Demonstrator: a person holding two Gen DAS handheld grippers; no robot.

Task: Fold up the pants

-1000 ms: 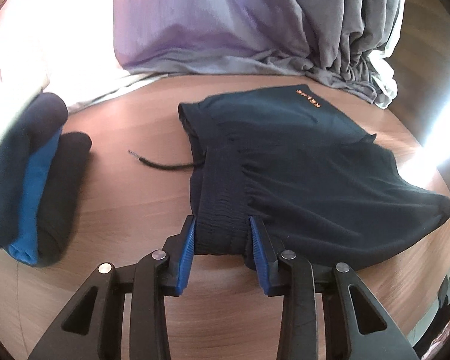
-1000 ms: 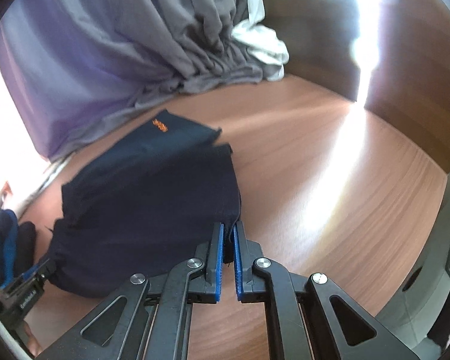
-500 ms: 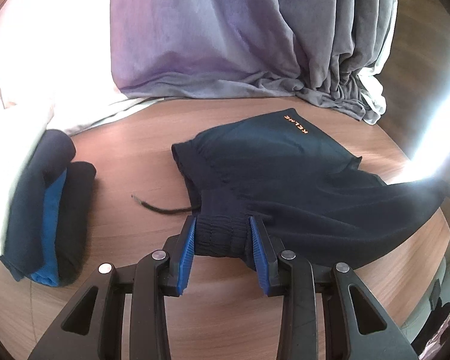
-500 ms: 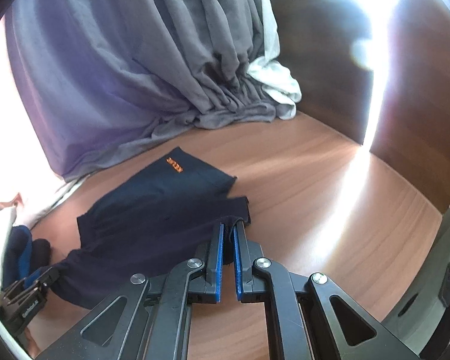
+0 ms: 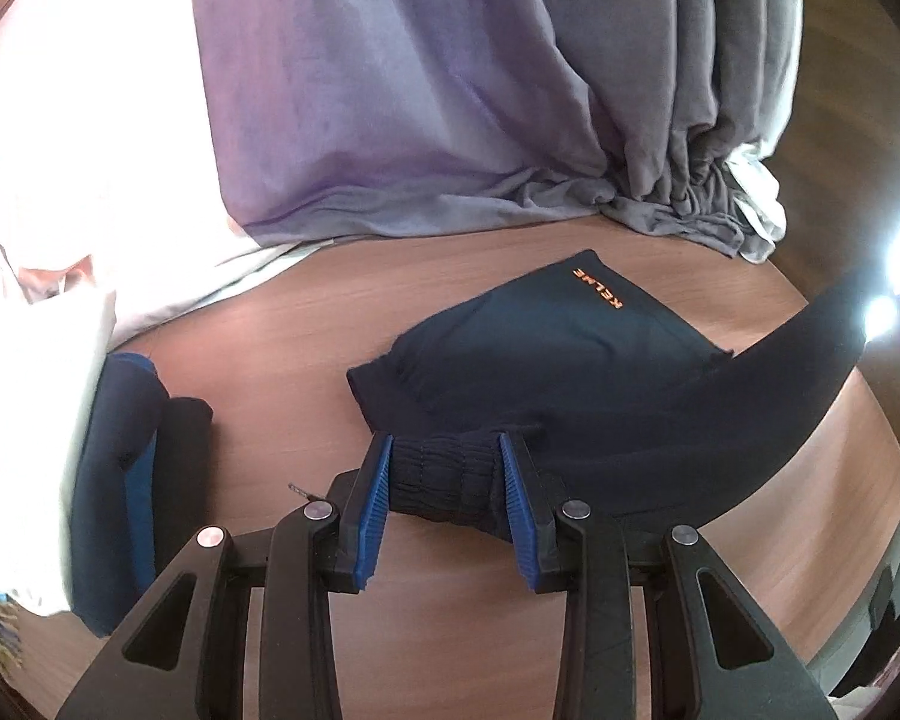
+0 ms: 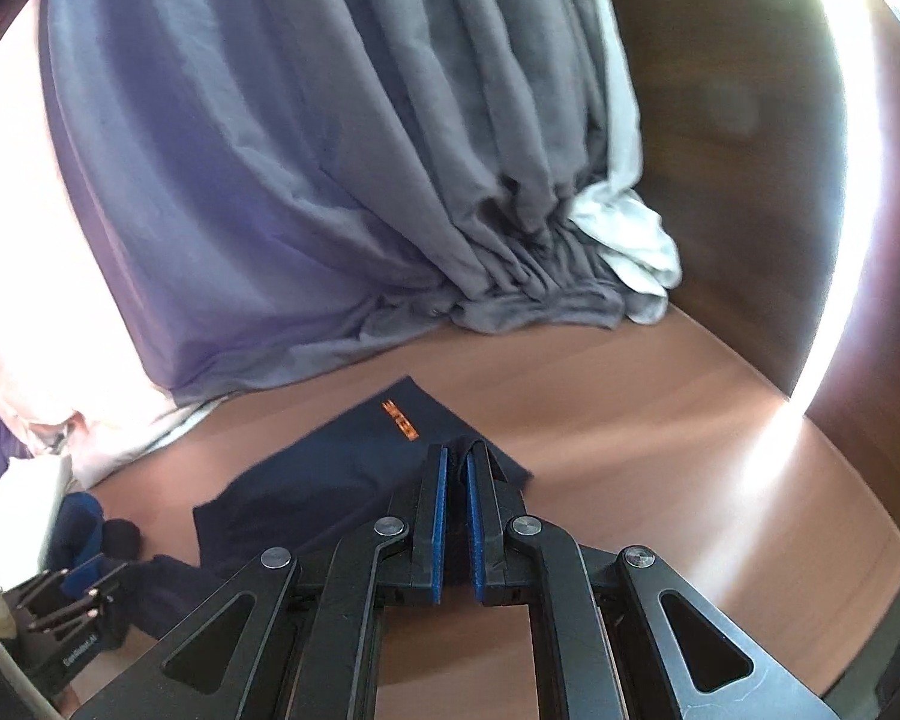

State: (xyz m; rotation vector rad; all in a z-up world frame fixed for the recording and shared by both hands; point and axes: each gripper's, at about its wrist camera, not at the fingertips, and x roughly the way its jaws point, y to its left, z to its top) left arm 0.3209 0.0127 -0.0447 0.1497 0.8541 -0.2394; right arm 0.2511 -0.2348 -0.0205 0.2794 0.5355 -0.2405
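Dark navy pants (image 5: pixel 546 348) with an orange logo (image 5: pixel 597 289) lie on the wooden table (image 5: pixel 294 324). My left gripper (image 5: pixel 444 444) is shut on the bunched ribbed waistband, held a little above the table. From there the near layer of cloth stretches up and away to the right (image 5: pixel 798 372). In the right wrist view my right gripper (image 6: pixel 456 453) is shut on a thin edge of the same pants (image 6: pixel 330 480), lifted above the far layer that carries the logo (image 6: pixel 399 420). The left gripper (image 6: pixel 72 606) shows at the lower left there.
A folded stack of dark and bright blue clothes (image 5: pixel 126 468) sits at the table's left, with white cloth (image 5: pixel 30 420) beside it. A grey-purple curtain (image 5: pixel 450 90) pools along the table's far edge. Bare wood (image 6: pixel 690 450) lies to the right of the pants.
Both grippers have risen with the pants' near edge, which now hangs off the table between them. The far layer stays flat. Both views now show more curtain.
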